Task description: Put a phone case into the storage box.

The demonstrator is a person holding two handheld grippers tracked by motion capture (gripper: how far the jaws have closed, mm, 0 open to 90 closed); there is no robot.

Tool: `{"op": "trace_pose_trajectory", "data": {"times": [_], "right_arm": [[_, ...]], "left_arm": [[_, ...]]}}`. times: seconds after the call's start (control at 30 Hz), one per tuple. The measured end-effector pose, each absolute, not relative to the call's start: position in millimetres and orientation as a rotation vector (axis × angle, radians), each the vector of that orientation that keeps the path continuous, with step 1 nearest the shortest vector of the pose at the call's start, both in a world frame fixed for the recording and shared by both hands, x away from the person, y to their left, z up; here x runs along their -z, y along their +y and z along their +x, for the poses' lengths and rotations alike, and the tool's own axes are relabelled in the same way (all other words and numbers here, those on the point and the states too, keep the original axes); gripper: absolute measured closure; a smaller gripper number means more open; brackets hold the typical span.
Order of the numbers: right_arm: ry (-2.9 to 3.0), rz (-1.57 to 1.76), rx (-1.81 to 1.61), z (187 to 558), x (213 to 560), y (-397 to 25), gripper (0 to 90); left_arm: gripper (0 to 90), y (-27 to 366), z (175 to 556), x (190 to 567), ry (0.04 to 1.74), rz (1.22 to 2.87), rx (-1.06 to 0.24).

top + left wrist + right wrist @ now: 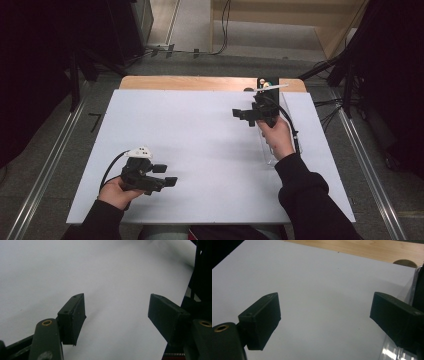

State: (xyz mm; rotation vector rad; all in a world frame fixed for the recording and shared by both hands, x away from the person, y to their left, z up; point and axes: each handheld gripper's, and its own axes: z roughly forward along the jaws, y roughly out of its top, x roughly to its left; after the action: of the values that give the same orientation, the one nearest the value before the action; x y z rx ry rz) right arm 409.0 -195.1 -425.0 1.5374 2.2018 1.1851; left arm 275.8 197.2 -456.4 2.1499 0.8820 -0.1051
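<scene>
Both tongs spread, nothing clamped. Right gripper sits just beside the clear tray, which lies to that gripper's right, long axis running toward the person. Left gripper is well apart from it (right hand nearer).

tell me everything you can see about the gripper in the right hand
The right gripper is a black tool with two blocky jaws that look like matte plastic or rubber. The jaws stand wide apart with nothing between them and point toward the table's left. It is held above the white sheet near the far right part of the table, beside a clear plastic container. The right hand grips its handle, and a black cable trails back along the arm.
</scene>
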Motion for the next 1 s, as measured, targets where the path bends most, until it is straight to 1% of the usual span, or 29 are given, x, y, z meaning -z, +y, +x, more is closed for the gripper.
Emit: {"op": "trace_pose_trajectory", "data": {"times": [0.5, 0.6, 1.0], "right_arm": [[2.283, 1.486, -1.194, 378, 426, -184, 8.4], [2.312, 1.494, -1.202, 370, 428, -184, 11.6], [2.392, 1.437, -1.249, 344, 432, -187, 11.6]], "left_arm": [[30.3, 200, 276, 455, 0.883, 2.14, 0.103], [30.3, 199, 276, 454, 0.877, 2.142, 0.104], [30.3, 199, 276, 454, 0.87, 2.141, 0.114]]}}
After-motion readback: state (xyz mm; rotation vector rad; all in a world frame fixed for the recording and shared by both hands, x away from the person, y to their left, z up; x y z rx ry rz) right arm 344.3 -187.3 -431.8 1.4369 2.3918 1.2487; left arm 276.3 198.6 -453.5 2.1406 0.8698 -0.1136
